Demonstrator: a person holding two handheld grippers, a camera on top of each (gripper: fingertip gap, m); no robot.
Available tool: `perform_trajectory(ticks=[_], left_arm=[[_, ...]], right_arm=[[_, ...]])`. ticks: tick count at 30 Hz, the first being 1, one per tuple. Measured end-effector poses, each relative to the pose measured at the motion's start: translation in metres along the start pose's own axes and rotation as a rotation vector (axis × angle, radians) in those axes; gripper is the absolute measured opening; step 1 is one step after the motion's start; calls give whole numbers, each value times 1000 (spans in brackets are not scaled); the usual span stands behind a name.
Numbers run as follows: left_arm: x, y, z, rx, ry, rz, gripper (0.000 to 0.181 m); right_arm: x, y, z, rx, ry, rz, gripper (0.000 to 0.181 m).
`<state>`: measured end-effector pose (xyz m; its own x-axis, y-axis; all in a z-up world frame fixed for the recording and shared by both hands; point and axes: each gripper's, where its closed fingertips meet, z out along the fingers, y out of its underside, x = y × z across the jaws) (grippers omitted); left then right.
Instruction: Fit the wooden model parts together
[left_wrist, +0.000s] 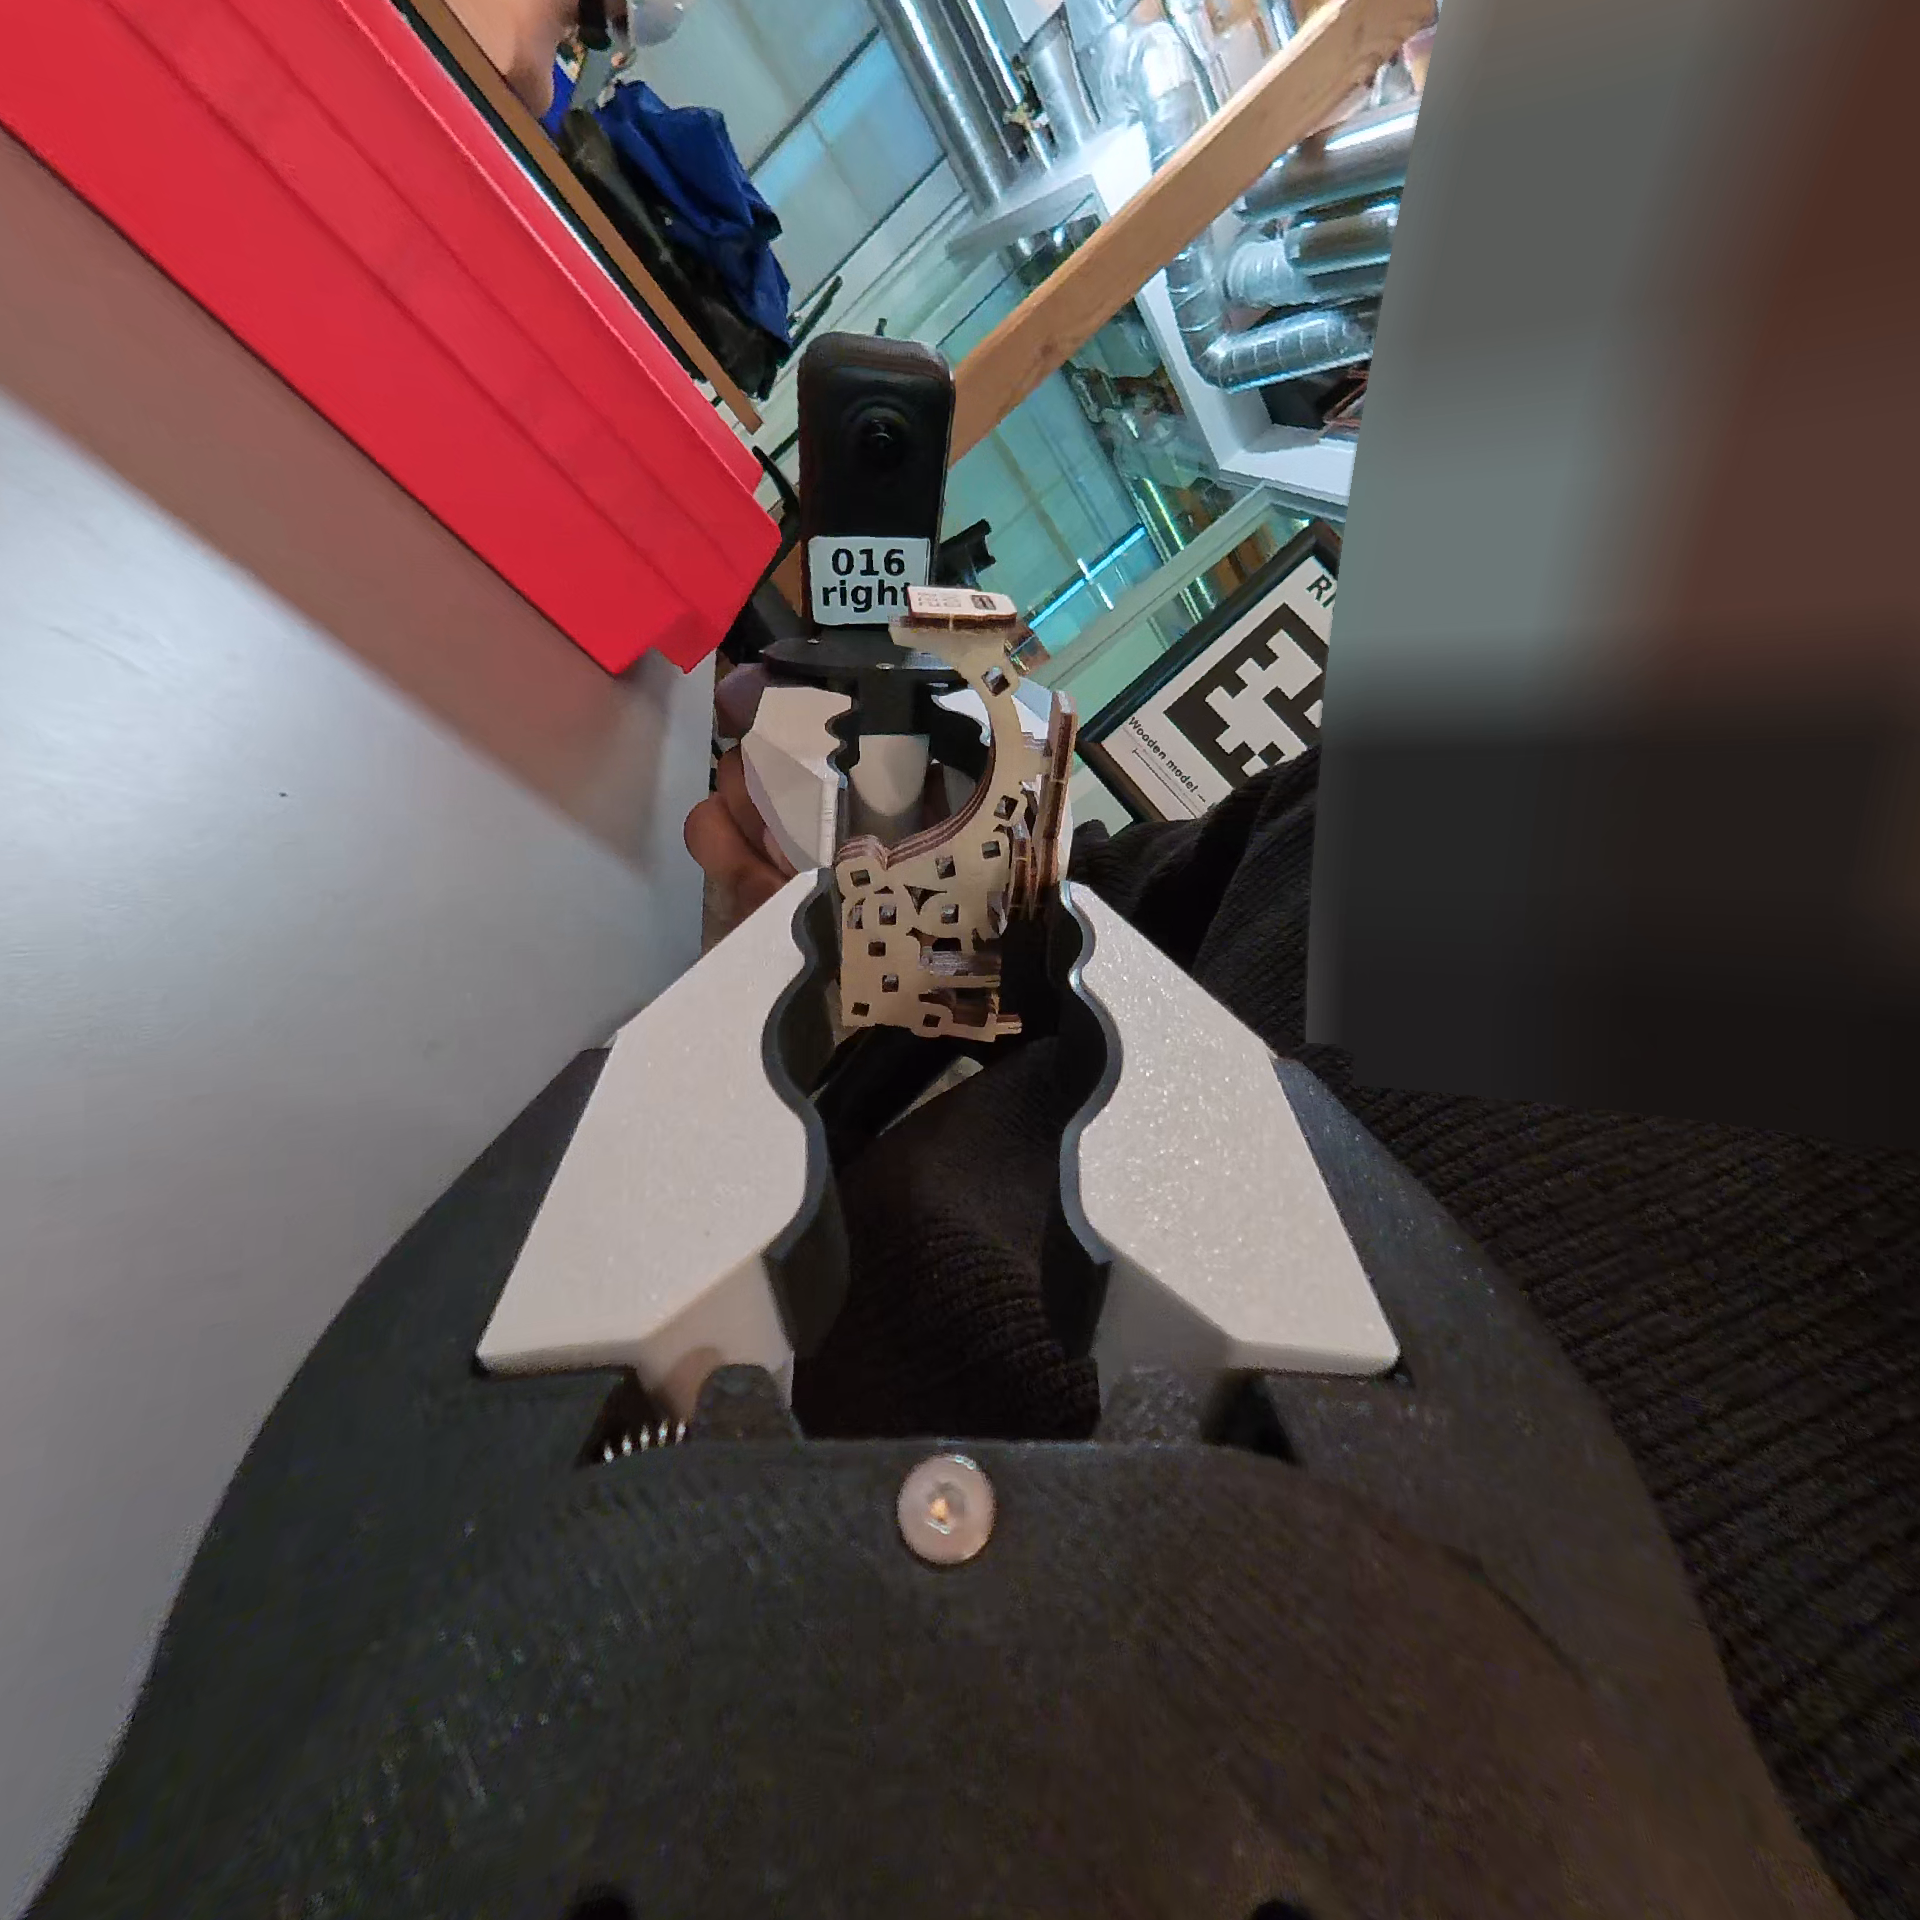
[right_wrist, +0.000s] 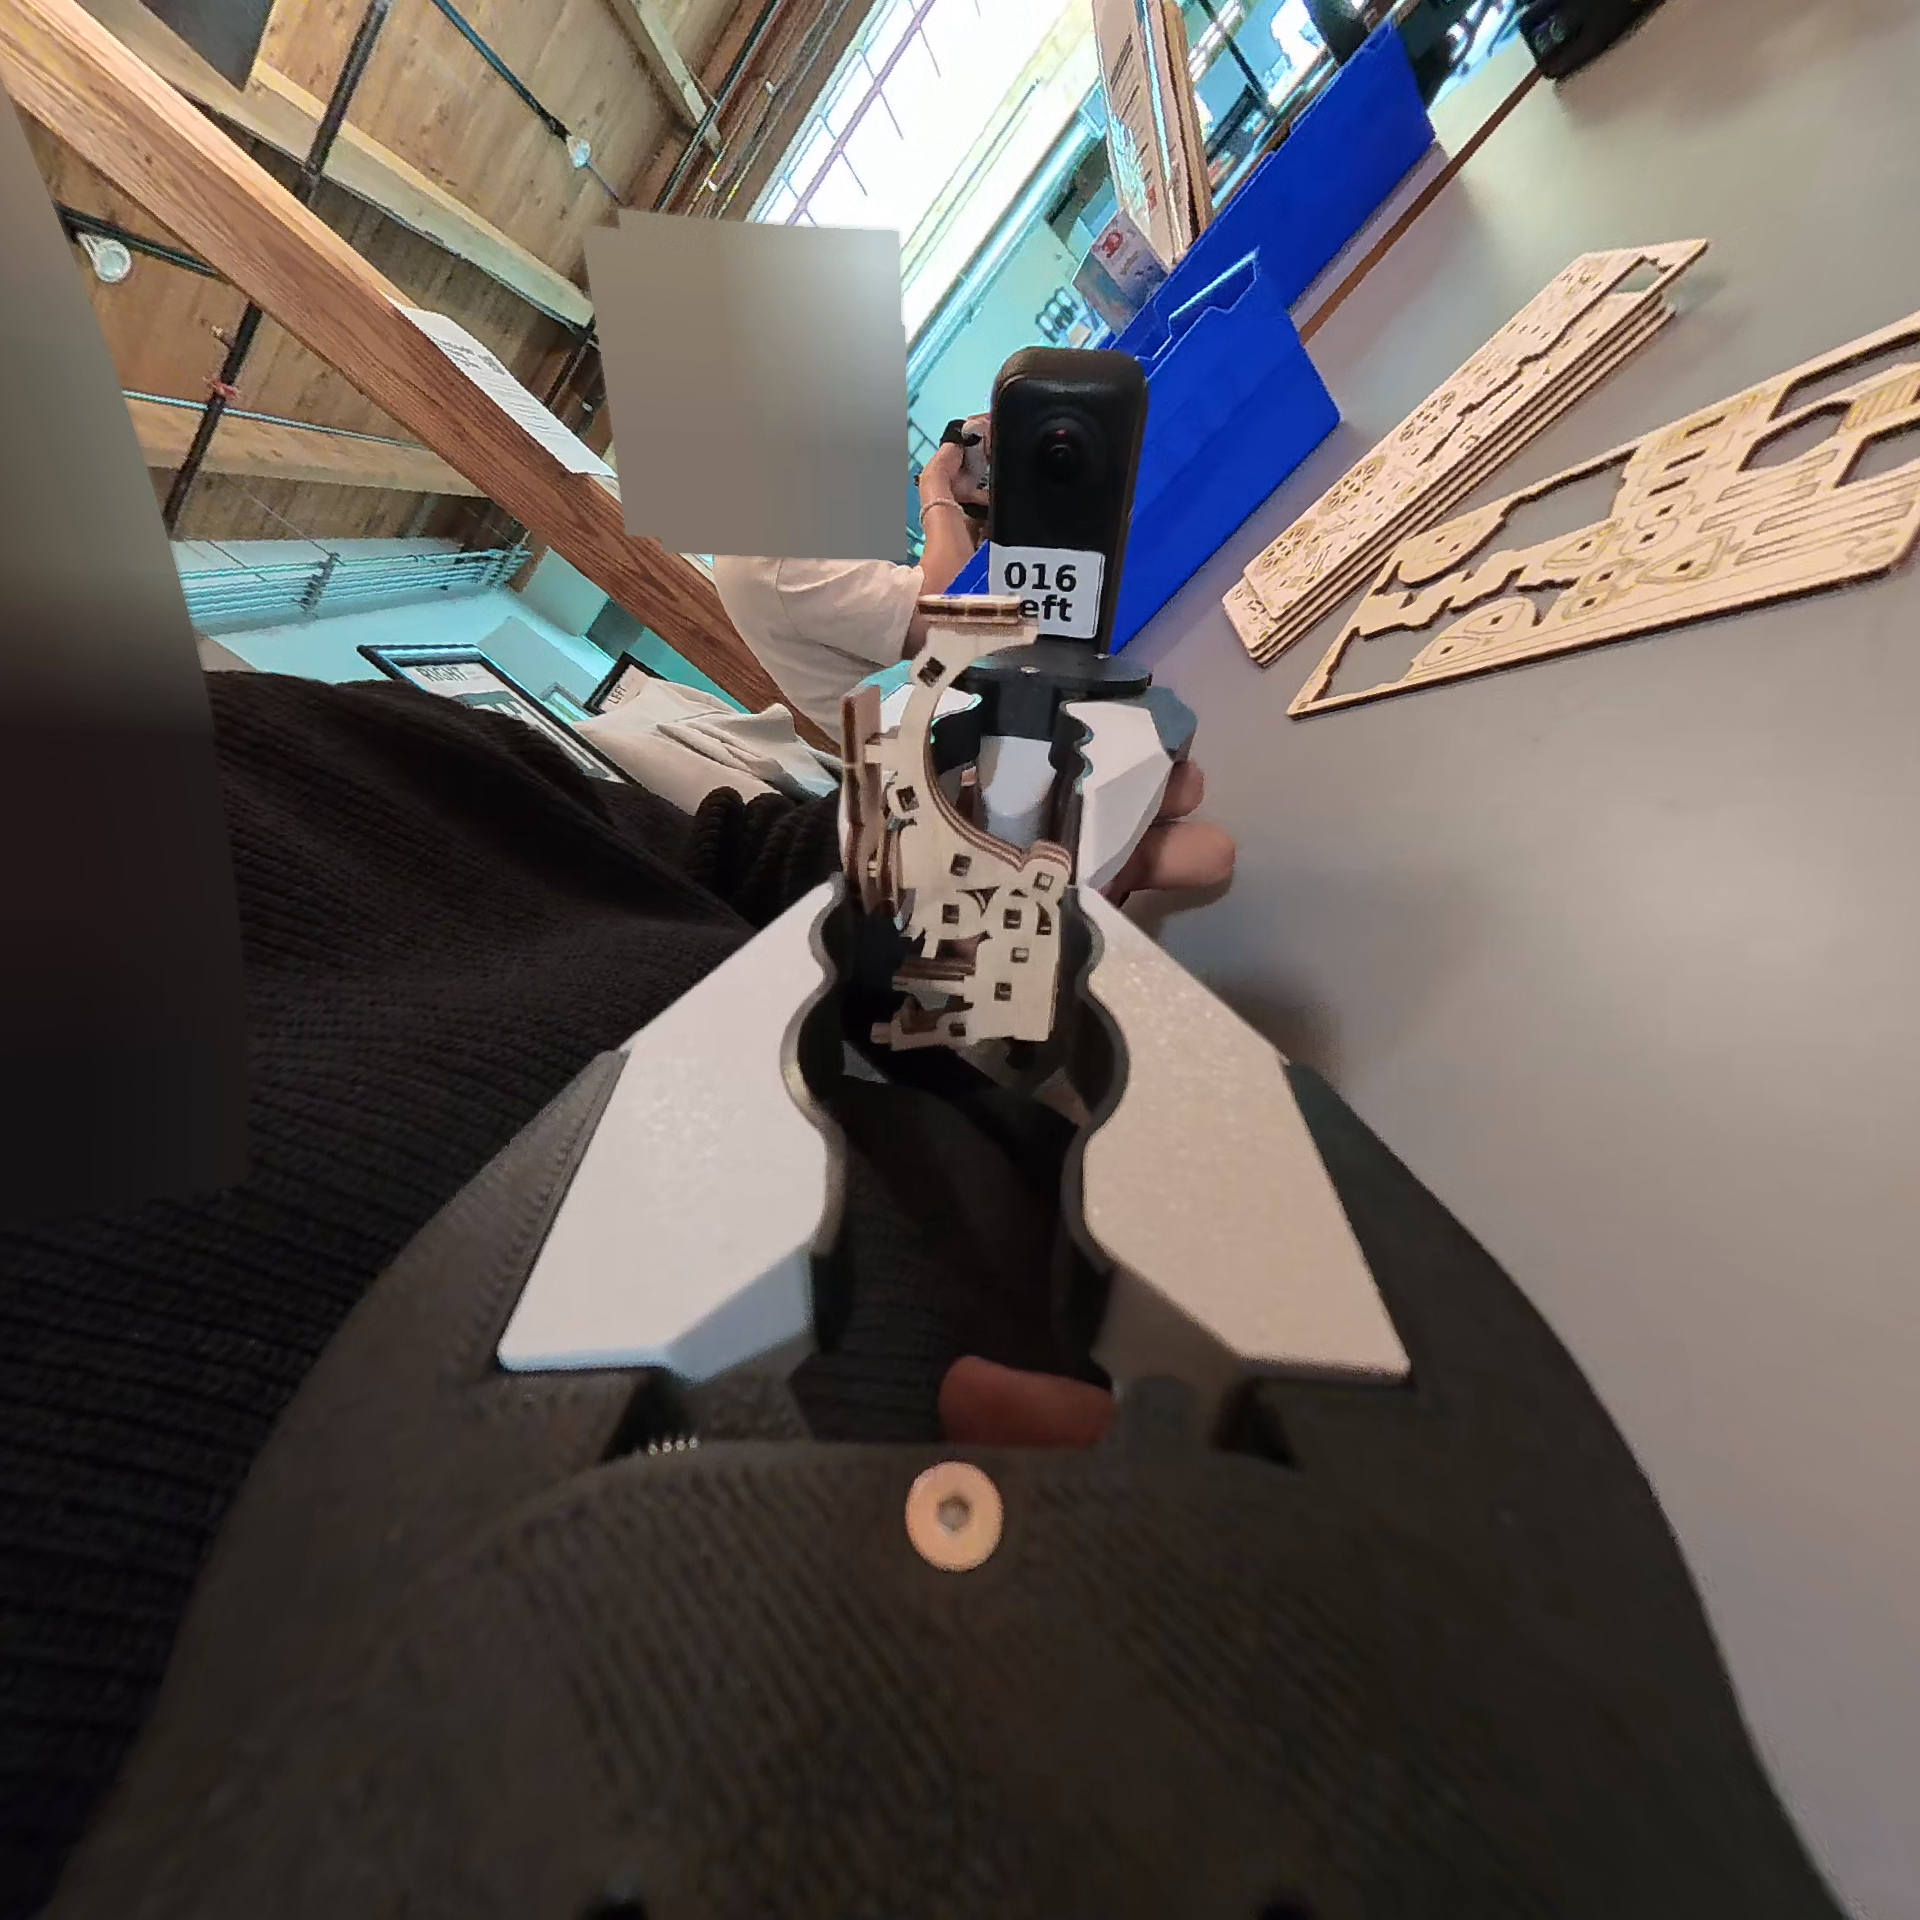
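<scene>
Pinching the half-built wooden model (left_wrist: 940, 914) from opposite sides, left gripper (left_wrist: 940, 935) and right gripper (right_wrist: 956, 956) seemingly seat a joint; next, squeeze squarely, cut sheets (right_wrist: 1558, 520) at two o'clock.

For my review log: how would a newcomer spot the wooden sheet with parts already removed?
On the grey table in the right wrist view, two lots of pale laser-cut wooden sheets lie side by side. The nearer single sheet has large empty cut-outs; its neighbour is a stack of sheets, mostly uncut.
</scene>
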<state>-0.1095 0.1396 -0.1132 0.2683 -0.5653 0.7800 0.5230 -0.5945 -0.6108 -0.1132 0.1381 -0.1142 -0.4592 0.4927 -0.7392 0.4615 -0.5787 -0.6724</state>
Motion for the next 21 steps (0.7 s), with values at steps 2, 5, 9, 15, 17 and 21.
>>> perform_trajectory(ticks=[2, 5, 9, 15, 17, 21], left_arm=[[-2, 1, 0, -5, -5, -20, 38], [-5, 3, -1, -7, -12, -46, 38], [-7, 3, 0, -7, -17, -57, 38], [-8, 1, 0, 14, -20, -83, 38], [-12, -6, -1, 57, -27, -123, 38], [-19, -7, 1, 83, -49, -192, 38]], right_arm=[[2, 1, 0, -4, -4, 27, 39], [5, 3, 0, -9, -10, 62, 39], [6, 4, -1, -13, -15, 81, 39], [8, 2, -2, 1, -13, 101, 39], [11, -4, -3, 41, 5, 109, 40], [18, -6, -6, 47, 33, 122, 40]])
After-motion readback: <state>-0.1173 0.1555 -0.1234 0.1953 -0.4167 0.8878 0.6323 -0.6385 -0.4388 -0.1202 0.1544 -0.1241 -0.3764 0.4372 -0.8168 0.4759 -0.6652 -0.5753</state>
